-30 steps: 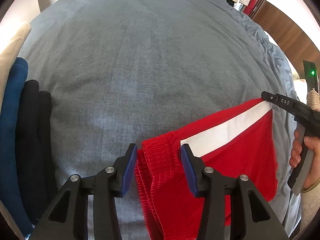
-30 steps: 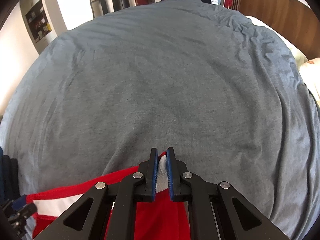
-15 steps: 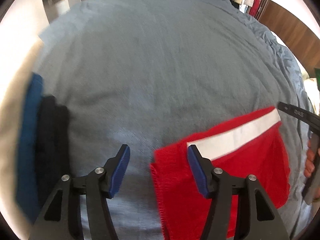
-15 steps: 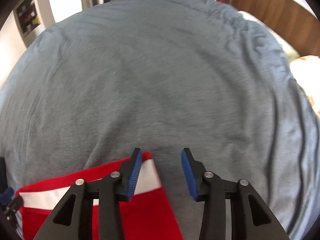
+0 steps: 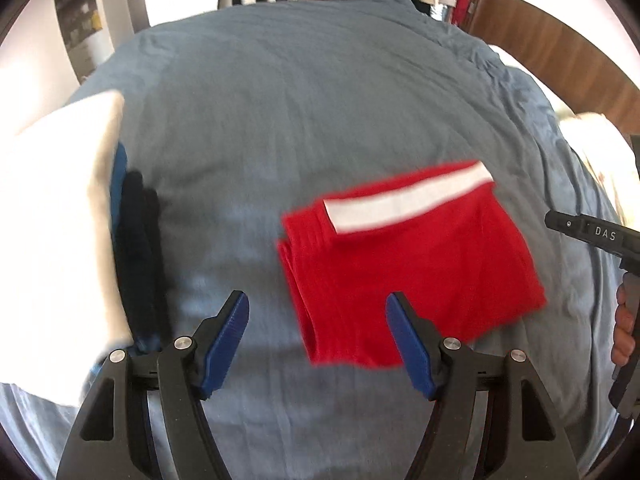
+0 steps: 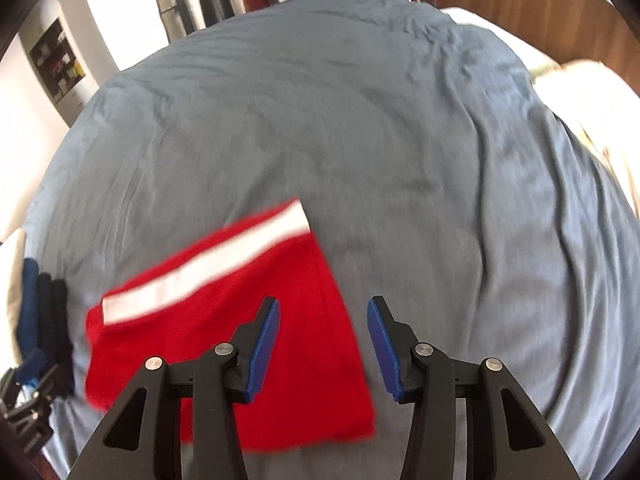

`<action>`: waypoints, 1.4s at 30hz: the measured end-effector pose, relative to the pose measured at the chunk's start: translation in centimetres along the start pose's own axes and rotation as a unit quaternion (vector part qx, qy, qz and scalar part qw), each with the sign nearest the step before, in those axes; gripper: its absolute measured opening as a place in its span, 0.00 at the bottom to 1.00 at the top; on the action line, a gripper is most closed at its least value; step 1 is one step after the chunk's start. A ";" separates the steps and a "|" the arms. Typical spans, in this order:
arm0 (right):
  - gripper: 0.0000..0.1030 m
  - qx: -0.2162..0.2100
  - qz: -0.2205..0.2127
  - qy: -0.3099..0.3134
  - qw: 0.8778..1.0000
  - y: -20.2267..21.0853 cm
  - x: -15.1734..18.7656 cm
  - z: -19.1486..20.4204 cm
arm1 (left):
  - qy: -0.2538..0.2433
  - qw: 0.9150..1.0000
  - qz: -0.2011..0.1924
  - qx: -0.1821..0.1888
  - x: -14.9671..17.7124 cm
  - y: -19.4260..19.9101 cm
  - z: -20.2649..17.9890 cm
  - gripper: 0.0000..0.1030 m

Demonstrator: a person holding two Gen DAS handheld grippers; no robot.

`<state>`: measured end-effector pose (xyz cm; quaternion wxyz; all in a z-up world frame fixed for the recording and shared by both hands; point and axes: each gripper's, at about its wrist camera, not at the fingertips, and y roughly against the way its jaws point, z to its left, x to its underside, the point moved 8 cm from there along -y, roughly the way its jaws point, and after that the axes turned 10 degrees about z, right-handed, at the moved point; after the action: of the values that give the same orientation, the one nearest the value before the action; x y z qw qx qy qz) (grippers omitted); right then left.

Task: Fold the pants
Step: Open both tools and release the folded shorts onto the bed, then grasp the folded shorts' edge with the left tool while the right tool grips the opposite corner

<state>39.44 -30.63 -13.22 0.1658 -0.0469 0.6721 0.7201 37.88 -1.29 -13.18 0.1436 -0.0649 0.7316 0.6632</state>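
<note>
Grey-blue bedding (image 5: 320, 112) covers the bed, and above it the left tool (image 5: 318, 344) hangs with its blue-padded jaws spread wide, holding nothing, while the right tool (image 6: 322, 350) is likewise wide open and empty, one finger over the cloth and the other over bare sheet. Just beyond both lie the red pants (image 5: 408, 268), folded into a compact rectangle with a white stripe (image 6: 208, 266) along the far edge, flat on the bedding. Left of them sits a stack of folded dark and cream clothes (image 5: 136, 248).
</note>
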 end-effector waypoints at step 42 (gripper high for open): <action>0.10 -0.037 0.056 -0.211 0.975 -6.0 8.4 -4.7 | 0.020 0.996 0.081 0.041 2.5 -7.2 -1.2 0.45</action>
<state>32.64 -33.57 -21.76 0.2612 0.1381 0.5966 0.7461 37.39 -3.08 -20.67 0.0774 -0.0124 0.7638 0.6407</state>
